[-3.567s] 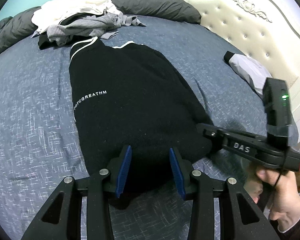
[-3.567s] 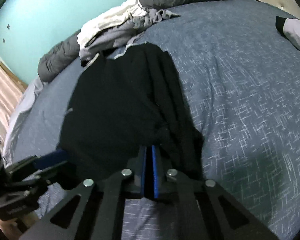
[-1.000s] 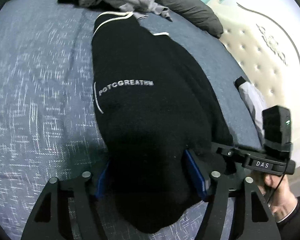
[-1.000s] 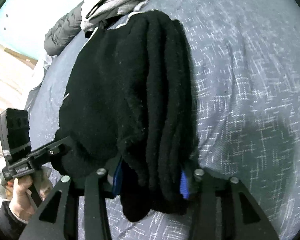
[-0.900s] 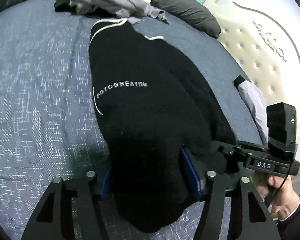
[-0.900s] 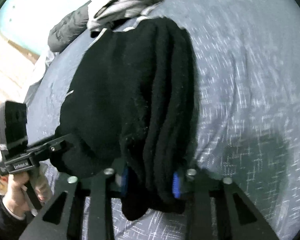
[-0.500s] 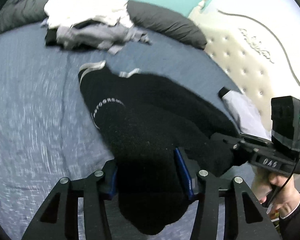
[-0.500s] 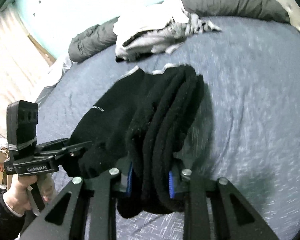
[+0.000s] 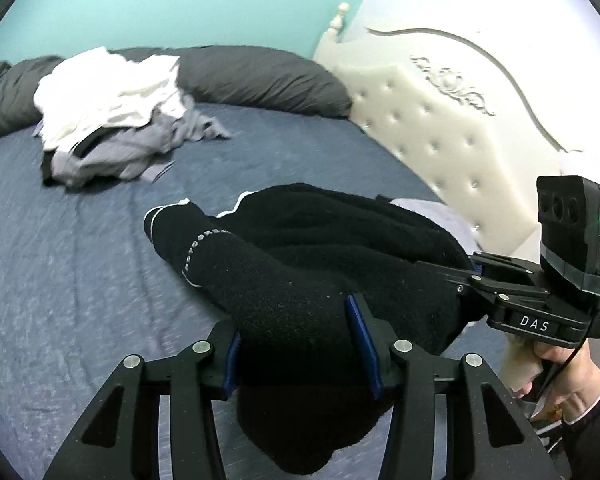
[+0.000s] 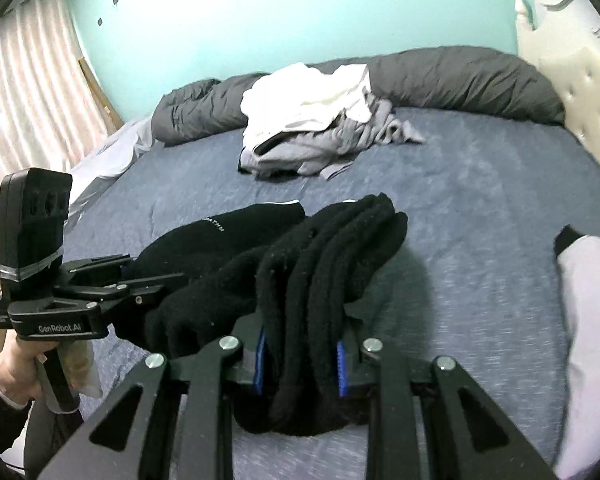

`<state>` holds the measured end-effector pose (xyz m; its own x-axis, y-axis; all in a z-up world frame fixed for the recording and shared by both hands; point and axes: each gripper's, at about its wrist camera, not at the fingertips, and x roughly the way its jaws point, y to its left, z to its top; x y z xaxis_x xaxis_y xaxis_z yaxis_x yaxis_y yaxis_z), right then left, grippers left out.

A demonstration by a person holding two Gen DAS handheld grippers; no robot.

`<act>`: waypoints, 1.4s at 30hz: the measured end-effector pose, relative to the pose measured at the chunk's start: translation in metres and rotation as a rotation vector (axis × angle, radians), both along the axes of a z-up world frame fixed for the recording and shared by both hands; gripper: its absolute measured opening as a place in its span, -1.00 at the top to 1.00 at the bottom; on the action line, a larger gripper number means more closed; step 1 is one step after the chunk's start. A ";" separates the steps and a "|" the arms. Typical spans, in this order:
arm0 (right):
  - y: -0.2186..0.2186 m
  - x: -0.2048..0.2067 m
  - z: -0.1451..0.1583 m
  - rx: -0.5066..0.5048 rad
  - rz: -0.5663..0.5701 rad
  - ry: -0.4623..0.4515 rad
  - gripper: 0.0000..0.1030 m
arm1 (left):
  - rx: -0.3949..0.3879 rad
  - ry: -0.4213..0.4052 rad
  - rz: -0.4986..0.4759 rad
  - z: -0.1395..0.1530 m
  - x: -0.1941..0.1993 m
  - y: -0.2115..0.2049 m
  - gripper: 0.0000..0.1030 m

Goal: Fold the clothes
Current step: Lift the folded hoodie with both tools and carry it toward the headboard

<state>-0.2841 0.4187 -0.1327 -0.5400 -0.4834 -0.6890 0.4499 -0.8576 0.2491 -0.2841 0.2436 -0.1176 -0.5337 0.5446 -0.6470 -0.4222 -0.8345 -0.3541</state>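
Left gripper [image 9: 302, 344]: clamped on a thick bunch of the black sweater [image 9: 300, 248], bottom centre of its view.
Right gripper [image 10: 300, 364]: clamped on stacked folds of the sweater, bottom centre.
Sweater: lifted at the near end, far end low over the blue bed [image 10: 480, 208], mid-frame.
Clothes pile [image 10: 316, 120]: upper centre, against the grey duvet [image 10: 460, 76].
Headboard [image 9: 452, 128]: upper right.

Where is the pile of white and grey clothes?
The clothes pile lies at the far side of the bed, against the dark grey duvet roll, beyond the black sweater.
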 end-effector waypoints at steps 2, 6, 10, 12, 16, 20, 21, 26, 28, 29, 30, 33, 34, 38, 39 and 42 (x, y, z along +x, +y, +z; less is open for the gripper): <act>0.015 0.004 0.012 0.003 -0.013 0.018 0.52 | 0.001 0.014 -0.018 0.010 -0.001 0.018 0.02; 0.050 0.011 0.035 0.022 -0.046 0.055 0.52 | 0.007 0.041 -0.058 0.029 -0.005 0.061 0.02; 0.093 0.010 0.050 0.044 -0.079 0.081 0.52 | 0.033 0.047 -0.097 0.040 -0.015 0.109 0.02; 0.115 0.010 0.057 0.055 -0.095 0.094 0.52 | 0.042 0.049 -0.112 0.044 -0.018 0.130 0.02; 0.159 0.009 0.073 0.077 -0.128 0.120 0.52 | 0.057 0.057 -0.141 0.050 -0.026 0.179 0.02; 0.204 0.004 0.082 0.112 -0.170 0.146 0.52 | 0.074 0.058 -0.165 0.049 -0.036 0.226 0.02; 0.215 0.002 0.084 0.119 -0.178 0.151 0.52 | 0.076 0.056 -0.170 0.047 -0.038 0.238 0.02; 0.266 -0.004 0.082 0.161 -0.198 0.164 0.52 | 0.086 0.033 -0.183 0.030 -0.048 0.297 0.02; 0.286 -0.008 0.076 0.174 -0.211 0.162 0.52 | 0.090 0.028 -0.183 0.018 -0.050 0.321 0.02; 0.297 -0.011 0.071 0.180 -0.226 0.158 0.52 | 0.093 0.025 -0.180 0.011 -0.051 0.332 0.02; 0.308 -0.014 0.066 0.185 -0.241 0.153 0.52 | 0.096 0.023 -0.178 0.004 -0.051 0.343 0.02; 0.332 -0.019 0.048 0.232 -0.263 0.145 0.52 | 0.102 0.005 -0.179 -0.021 -0.050 0.368 0.02; 0.341 -0.021 0.041 0.234 -0.274 0.136 0.52 | 0.095 -0.013 -0.189 -0.034 -0.049 0.377 0.02; 0.375 -0.023 0.000 0.236 -0.319 0.066 0.52 | 0.054 -0.073 -0.222 -0.078 -0.041 0.396 0.02; 0.383 -0.024 -0.013 0.236 -0.330 0.042 0.52 | 0.047 -0.090 -0.229 -0.088 -0.039 0.398 0.02; 0.398 -0.019 -0.036 0.206 -0.357 0.008 0.52 | 0.067 -0.131 -0.221 -0.110 -0.036 0.393 0.02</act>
<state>-0.3030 0.8166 -0.1684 -0.6543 -0.1170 -0.7471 0.1161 -0.9918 0.0536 -0.3206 0.6368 -0.2280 -0.3112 0.6824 -0.6614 -0.5382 -0.7001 -0.4692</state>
